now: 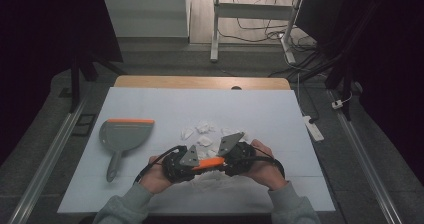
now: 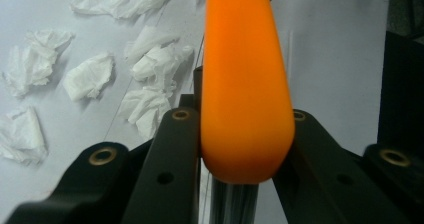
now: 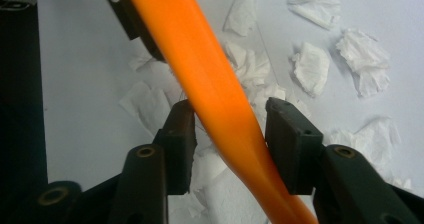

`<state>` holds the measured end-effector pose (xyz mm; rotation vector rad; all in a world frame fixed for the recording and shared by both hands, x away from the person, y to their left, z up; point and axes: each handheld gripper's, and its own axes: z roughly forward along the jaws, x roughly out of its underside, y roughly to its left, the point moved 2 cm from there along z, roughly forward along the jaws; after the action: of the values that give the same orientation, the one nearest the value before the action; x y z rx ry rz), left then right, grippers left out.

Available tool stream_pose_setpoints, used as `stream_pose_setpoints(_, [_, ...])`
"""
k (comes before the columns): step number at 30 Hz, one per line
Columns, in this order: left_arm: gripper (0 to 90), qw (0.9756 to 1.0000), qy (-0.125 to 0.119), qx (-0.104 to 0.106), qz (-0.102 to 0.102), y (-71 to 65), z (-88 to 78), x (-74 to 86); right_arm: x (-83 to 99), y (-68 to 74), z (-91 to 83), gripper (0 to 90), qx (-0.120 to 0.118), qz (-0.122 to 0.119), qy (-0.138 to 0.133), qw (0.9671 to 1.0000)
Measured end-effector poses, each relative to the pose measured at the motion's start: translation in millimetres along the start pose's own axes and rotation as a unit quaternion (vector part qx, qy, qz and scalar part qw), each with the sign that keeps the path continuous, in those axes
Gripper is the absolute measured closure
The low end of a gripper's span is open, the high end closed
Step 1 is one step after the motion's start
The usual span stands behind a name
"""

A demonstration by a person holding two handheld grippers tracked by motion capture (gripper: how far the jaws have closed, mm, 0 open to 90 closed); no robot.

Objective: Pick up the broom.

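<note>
An orange handle spans the gap between my two grippers, low over the white tabletop near its front edge. My left gripper is shut on the handle's rounded thick end, with both black jaws pressed against it. My right gripper has its jaws on either side of the thinner stretch of the handle; a thin slit of white shows on each side, so the pads do not press on it. Several crumpled white paper scraps lie on the table beyond and beneath the grippers.
A grey dustpan with an orange lip lies at the left of the table, handle toward the front. The table's wooden far edge borders a floor with desk legs and cables. Both forearms enter from the bottom.
</note>
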<state>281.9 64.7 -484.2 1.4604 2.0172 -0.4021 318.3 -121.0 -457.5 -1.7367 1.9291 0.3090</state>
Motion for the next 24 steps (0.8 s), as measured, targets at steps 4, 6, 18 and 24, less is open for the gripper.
stream_pose_setpoints(4, [78.6,1.0000,-0.004,0.002,0.004,1.0,-1.8,0.9,-0.3,1.5,-1.7,58.6,0.000,-0.010,-0.006,0.9999])
stream_pose_setpoints(6, [78.6,1.0000,-0.006,0.003,0.003,1.0,-2.7,1.2,-0.5,1.6,-2.1,58.6,0.000,-0.011,-0.011,0.9999])
stream_pose_setpoints(18, [78.4,0.9998,-0.017,0.007,0.005,2.7,-5.4,1.8,1.4,0.4,-3.6,60.2,-0.016,-0.006,-0.025,0.9995])
stream_pose_setpoints(24, [72.2,0.9990,-0.041,-0.005,-0.017,9.3,-8.8,3.9,1.4,0.6,-5.2,64.2,-0.013,-0.007,-0.028,0.9995])
